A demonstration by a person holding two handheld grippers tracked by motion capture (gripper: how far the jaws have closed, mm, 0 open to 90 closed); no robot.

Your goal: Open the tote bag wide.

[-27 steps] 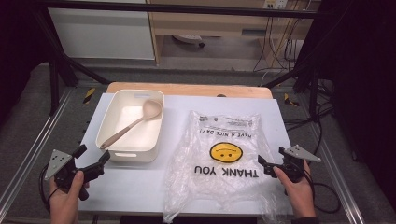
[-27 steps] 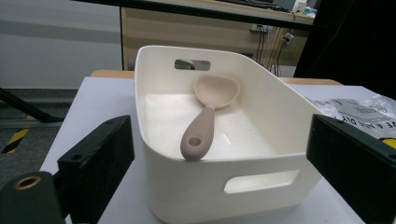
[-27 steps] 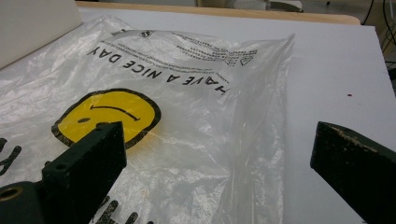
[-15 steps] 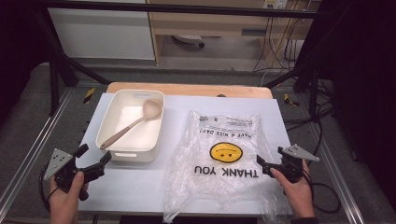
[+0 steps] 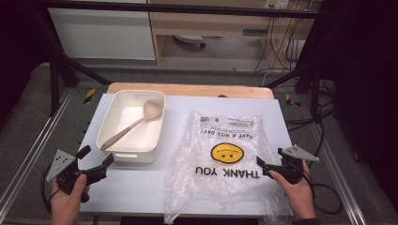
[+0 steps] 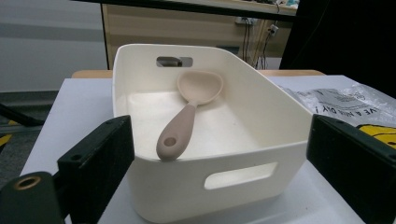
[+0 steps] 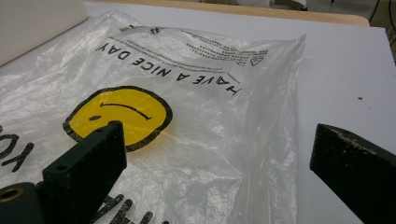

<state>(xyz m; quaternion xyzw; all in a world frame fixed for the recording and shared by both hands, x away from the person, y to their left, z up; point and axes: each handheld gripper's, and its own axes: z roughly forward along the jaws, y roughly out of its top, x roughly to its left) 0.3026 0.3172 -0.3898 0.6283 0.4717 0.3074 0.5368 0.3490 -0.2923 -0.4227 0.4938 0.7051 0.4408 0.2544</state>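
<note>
Black jaws wide apart on left gripper [image 5: 96,157] facing white bin [image 6: 212,140], right gripper [image 5: 261,166] gaping beside plastic bag [image 5: 225,159], both empty.

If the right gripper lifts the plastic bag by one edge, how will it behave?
The bag would probably hang limp and fold, since it is a thin, wrinkled, see-through film lying flat on the table. It looks very light, so it may slide when pushed. Its glossy surface could slip between the open right gripper.
</note>
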